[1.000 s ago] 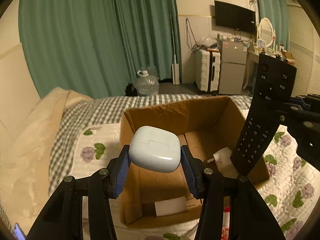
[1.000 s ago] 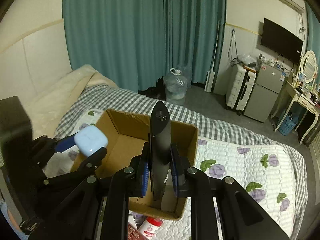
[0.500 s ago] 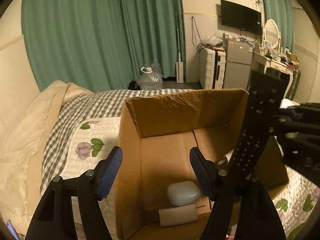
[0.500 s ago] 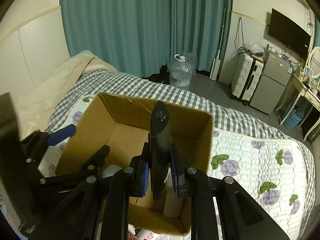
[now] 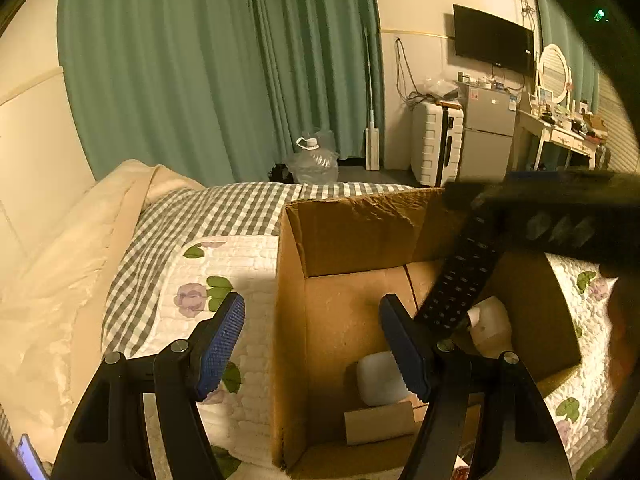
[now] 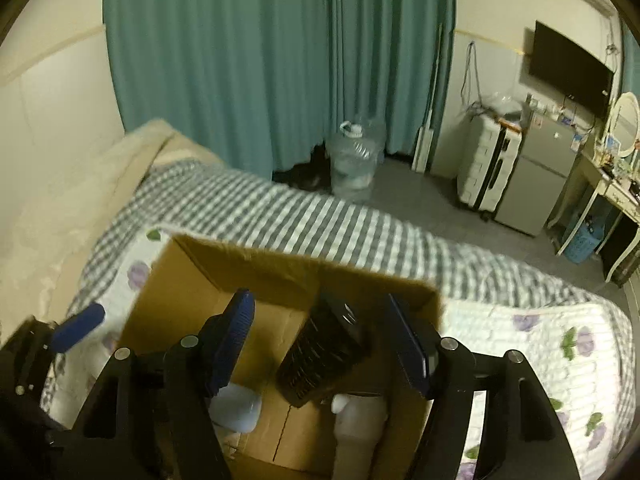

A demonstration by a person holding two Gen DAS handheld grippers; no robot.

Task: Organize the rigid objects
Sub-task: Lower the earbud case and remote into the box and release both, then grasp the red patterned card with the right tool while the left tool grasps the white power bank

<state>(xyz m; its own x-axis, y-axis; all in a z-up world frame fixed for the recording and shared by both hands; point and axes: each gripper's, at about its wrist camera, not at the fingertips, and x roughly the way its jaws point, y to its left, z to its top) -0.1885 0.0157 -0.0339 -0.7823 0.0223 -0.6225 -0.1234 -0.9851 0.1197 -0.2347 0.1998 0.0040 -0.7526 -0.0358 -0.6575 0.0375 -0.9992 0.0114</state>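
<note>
An open cardboard box (image 5: 360,220) (image 6: 280,264) sits on the bed. A black remote (image 6: 324,356) (image 5: 460,280) stands tilted inside it, free between the jaws of my open right gripper (image 6: 326,344). A white earbud case (image 5: 380,378) (image 6: 236,404) lies on the box floor beside a small white box (image 5: 378,422) and a white bottle (image 6: 356,420) (image 5: 490,322). My left gripper (image 5: 314,340) is open and empty, straddling the box's left wall.
The bed has a floral quilt (image 6: 540,340), a checked sheet (image 5: 224,208) and a cream blanket (image 5: 60,260). Beyond it are a water jug (image 6: 354,164), a white suitcase (image 6: 484,168), a small fridge (image 6: 536,188) and a dressing table (image 6: 604,188).
My left gripper opened and dropped the earbud case into the box. My right gripper lowered the remote into the box and opened, releasing it.
</note>
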